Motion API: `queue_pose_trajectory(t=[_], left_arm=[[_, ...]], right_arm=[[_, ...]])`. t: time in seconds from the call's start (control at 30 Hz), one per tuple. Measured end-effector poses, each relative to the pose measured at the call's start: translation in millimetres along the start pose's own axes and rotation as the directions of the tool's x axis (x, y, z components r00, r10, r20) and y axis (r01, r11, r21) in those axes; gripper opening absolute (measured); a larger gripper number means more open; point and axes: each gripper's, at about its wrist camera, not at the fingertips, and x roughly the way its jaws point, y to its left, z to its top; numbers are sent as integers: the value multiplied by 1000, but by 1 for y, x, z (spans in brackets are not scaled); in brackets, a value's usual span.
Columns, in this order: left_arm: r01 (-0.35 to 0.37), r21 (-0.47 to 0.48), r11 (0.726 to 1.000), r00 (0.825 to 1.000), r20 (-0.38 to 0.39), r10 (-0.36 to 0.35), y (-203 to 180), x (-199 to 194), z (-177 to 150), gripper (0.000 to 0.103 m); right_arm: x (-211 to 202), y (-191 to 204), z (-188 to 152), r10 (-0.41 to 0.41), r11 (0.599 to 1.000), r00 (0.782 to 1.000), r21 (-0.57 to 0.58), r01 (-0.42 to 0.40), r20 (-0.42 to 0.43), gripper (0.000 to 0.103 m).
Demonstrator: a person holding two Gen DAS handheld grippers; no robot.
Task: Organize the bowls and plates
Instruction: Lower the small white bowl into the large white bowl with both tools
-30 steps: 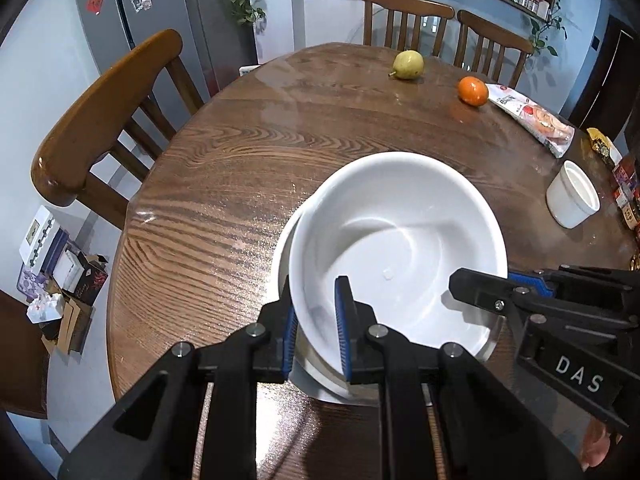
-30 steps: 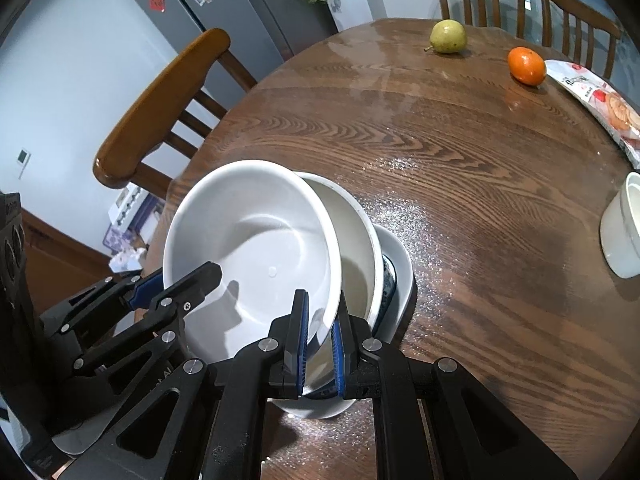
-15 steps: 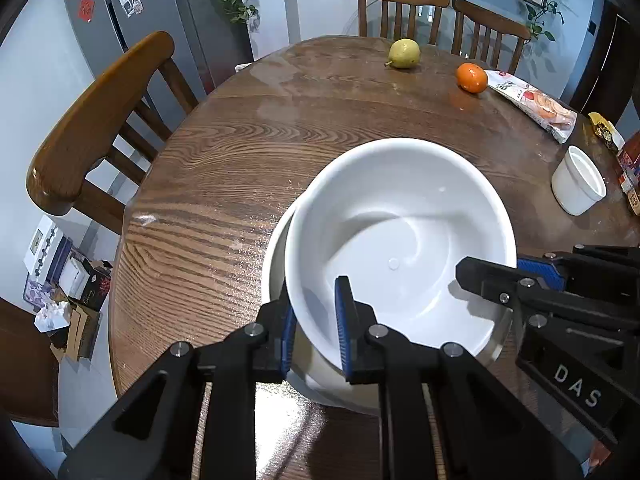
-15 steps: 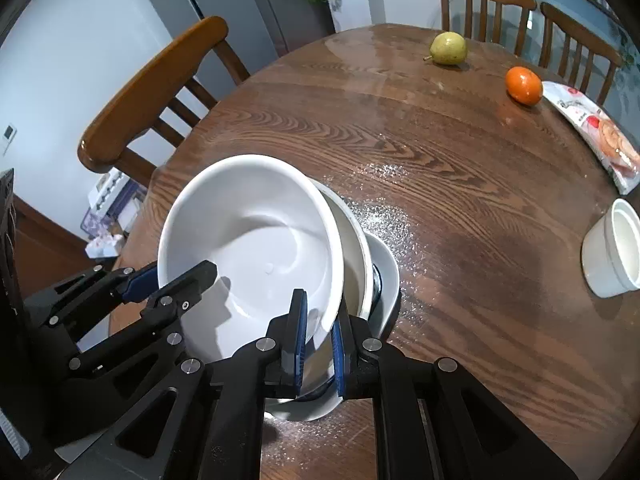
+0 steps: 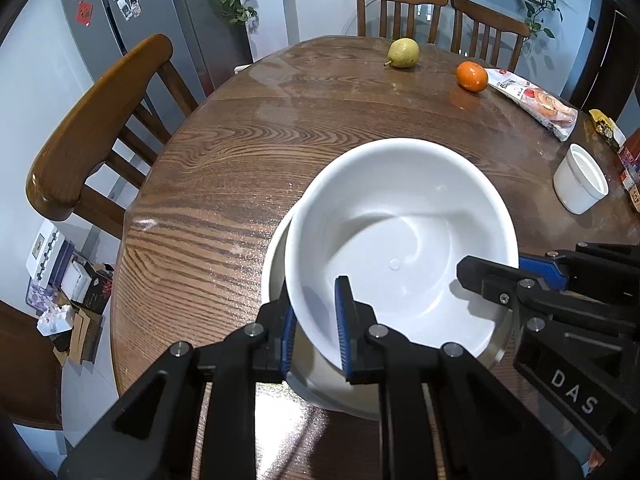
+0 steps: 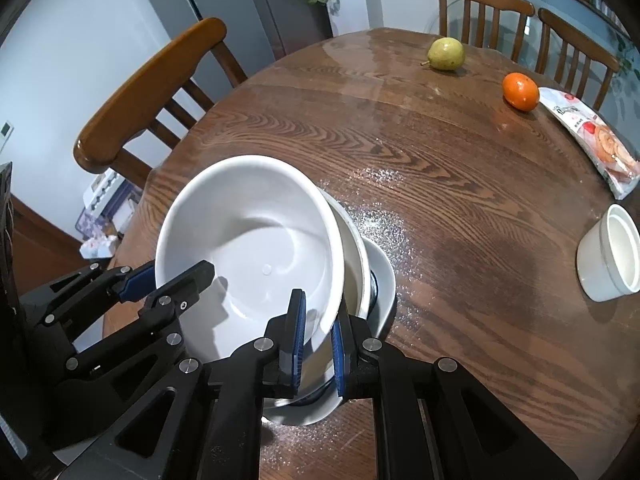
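A large white bowl point(image 5: 400, 240) point(image 6: 248, 236) hangs tilted over a stack of dishes near the table's front edge. My left gripper point(image 5: 316, 320) is shut on its near rim, one pad inside and one outside. My right gripper point(image 6: 318, 332) is shut on the rim at the opposite side. Each gripper also shows in the other's view: the right gripper point(image 5: 500, 276) and the left gripper point(image 6: 172, 280). The stack holds a second white bowl point(image 6: 354, 264) on a white plate point(image 6: 382, 280). Whether the held bowl touches the stack I cannot tell.
On the round wooden table point(image 5: 248, 152) sit a small white cup point(image 5: 580, 184) point(image 6: 608, 256) at the right, a pear point(image 5: 402, 54), an orange point(image 5: 472, 76) and a snack packet point(image 5: 536, 100) at the far side. Wooden chairs point(image 5: 100, 120) stand around the table.
Both grippers keep their grip on the bowl. The right wrist view has tipped a little, so the pear and orange sit lower in it.
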Motion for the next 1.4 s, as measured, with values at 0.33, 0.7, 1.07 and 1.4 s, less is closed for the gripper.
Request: queue_pose_trajectory(t=[0.33,0.7,1.07,1.4], left_arm=[[-6,10,1000,1000,-3,6,-2,0,1,16],[-9,13,1000,1000,-3,9,-2,1,2,16],[-15,17,1000,1000,-8,15,-2,3,1,17],[-21,20,1000,1000,-9,21,-3,4,1,17]], right_arm=[[-1,0,1,-6,1000,1000,-2,6,1,12],[-1,0,1,-8,1000,1000,-1,8,1,12],[-1,0,1,-8,1000,1000,-2,8,2,12],[-2,0,1,-9,1000,1000,-1,9,2,12]])
